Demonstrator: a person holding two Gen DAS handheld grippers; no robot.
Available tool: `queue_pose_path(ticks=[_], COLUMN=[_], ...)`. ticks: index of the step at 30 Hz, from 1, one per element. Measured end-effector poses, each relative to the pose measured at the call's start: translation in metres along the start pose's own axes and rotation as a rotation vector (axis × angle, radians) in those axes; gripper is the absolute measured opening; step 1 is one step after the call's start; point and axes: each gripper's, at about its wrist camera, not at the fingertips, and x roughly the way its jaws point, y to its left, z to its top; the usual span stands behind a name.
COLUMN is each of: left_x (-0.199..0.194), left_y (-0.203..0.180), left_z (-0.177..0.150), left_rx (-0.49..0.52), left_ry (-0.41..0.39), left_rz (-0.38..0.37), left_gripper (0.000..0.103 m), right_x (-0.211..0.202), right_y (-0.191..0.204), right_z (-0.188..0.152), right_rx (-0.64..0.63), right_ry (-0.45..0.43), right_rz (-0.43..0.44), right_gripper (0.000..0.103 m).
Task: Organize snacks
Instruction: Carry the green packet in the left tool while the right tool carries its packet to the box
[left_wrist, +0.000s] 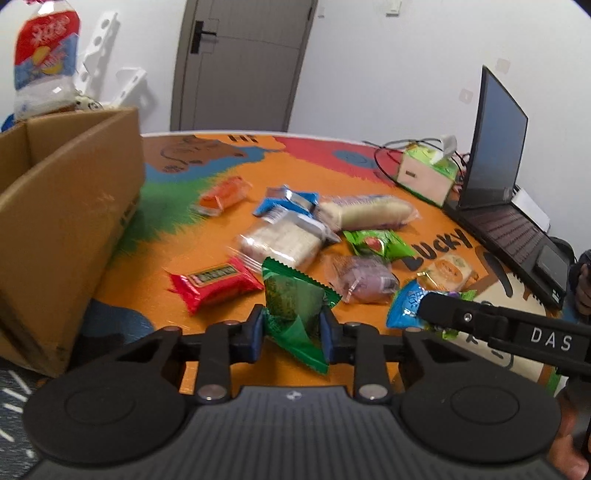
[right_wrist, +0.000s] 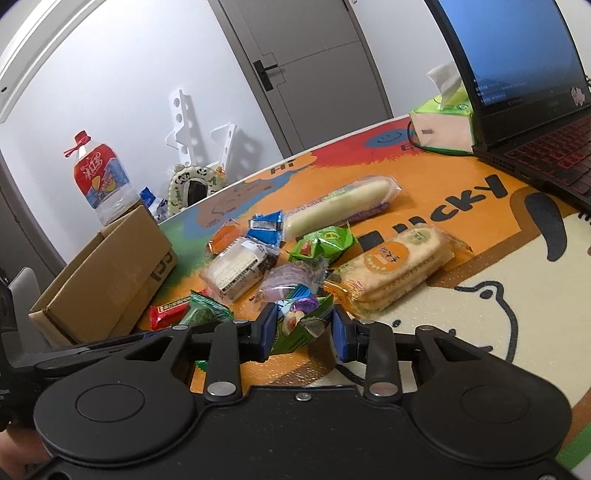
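Blue fingers (left_wrist: 256, 334) pinching crinkly green foil packet (left_wrist: 291, 299), seemingly triangular

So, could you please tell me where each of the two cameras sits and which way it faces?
Left wrist view: on the left gripper, looking forward and down across the table toward the door; its blue pads clamp a dark green packet, and the right gripper's finger enters from the right.
Right wrist view: on the right gripper, facing the cardboard box; its pads pinch a blue-green packet.
Shared: red bar, rice crackers, laptop, box.
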Motion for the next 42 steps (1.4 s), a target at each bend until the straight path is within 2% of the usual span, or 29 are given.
queue_pose_path(ticks=[14,30,42], left_x=[-0.057,-0.107,-0.119], left_y=[0.022,0.056,0.094], left_z=[0.019,0.05,0.058], left_rx=[-0.042,-0.097,-0.153], left_ry=[-0.121,-0.258,-0.289], left_rz=[0.004,0.061,0.107], left_gripper=[0.029,0.029,0.029], right_x=[-0.009,-0.007,0.003], right_y=[0.039,0.092,0.123], right_z=[0.012,0.039,0.051], right_rx=[-0.053,-0.109,-0.142], right_ry=[-0.052,-0.112,-0.125], right_rz=[0.065,0.146,0.188], right_gripper=[0.032,0.032,0.032])
